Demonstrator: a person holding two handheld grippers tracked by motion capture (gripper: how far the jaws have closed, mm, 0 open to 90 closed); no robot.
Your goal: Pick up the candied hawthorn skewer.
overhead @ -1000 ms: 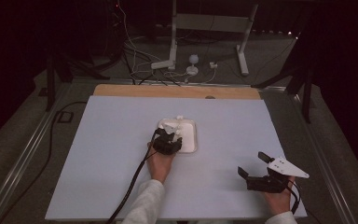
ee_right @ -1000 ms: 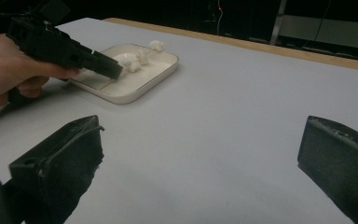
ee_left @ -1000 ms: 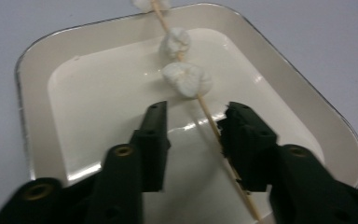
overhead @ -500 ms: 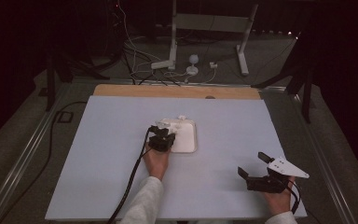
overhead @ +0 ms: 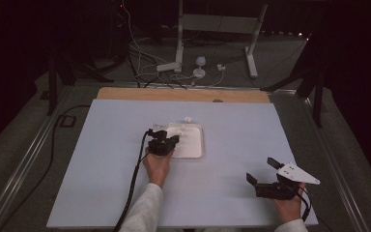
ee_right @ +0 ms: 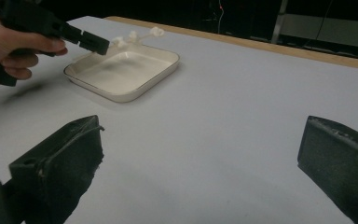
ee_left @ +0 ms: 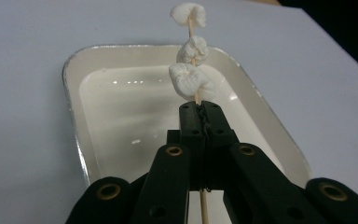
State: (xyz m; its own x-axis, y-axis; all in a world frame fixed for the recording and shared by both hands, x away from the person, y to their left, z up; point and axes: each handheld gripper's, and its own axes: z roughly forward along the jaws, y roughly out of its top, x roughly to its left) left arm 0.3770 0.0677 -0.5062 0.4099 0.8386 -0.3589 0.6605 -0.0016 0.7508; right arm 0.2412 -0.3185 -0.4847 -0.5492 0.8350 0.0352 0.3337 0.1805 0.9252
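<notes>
My left claw is squeezed tight on a thin wooden stick with three soft white marshmallows on it. The stick hangs in the air, tilted, over the shiny white tray with round corners. So I think the picking up is done. What is left is to carry the stick somewhere and put it down, but I cannot tell where. My right claw is wide open, holds nothing, and waits well apart near the table's front edge. A second ago my left claw was farther over the tray and its jaws were just closing. Now it sits back at the tray's near left corner. My right claw stayed put.
</notes>
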